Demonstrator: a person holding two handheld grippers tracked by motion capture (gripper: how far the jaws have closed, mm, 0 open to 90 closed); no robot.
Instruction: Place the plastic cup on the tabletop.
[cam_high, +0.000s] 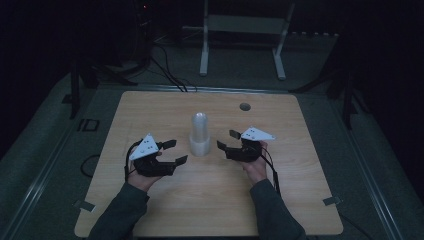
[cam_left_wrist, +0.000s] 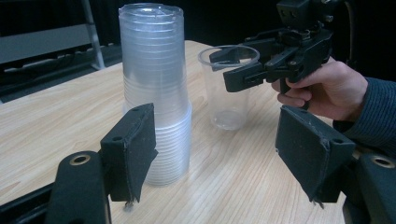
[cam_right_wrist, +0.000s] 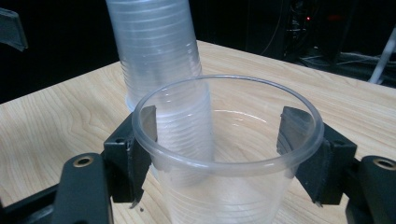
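Left gripper (cam_high: 175, 151) sits at about 8 o'clock on the wooden table (cam_high: 150, 107), jaws spread wide with nothing between them, aimed toward the cup stack. In the left gripper view its two black pads (cam_left_wrist: 133, 149) frame the scene with the stack just beyond the left pad.

Stack of clear plastic cups (cam_high: 200, 134) stands upright near table centre; in the left gripper view the stack (cam_left_wrist: 156, 88) rises tall, ribbed with nested rims.

Right gripper (cam_high: 226, 139), at roughly 4 o'clock from the stack, has its jaws clamped on a single clear plastic cup (cam_right_wrist: 224, 154), pads on opposite sides below the rim. That cup (cam_left_wrist: 228, 88) stands upright on the table just beside the stack, apart from it.
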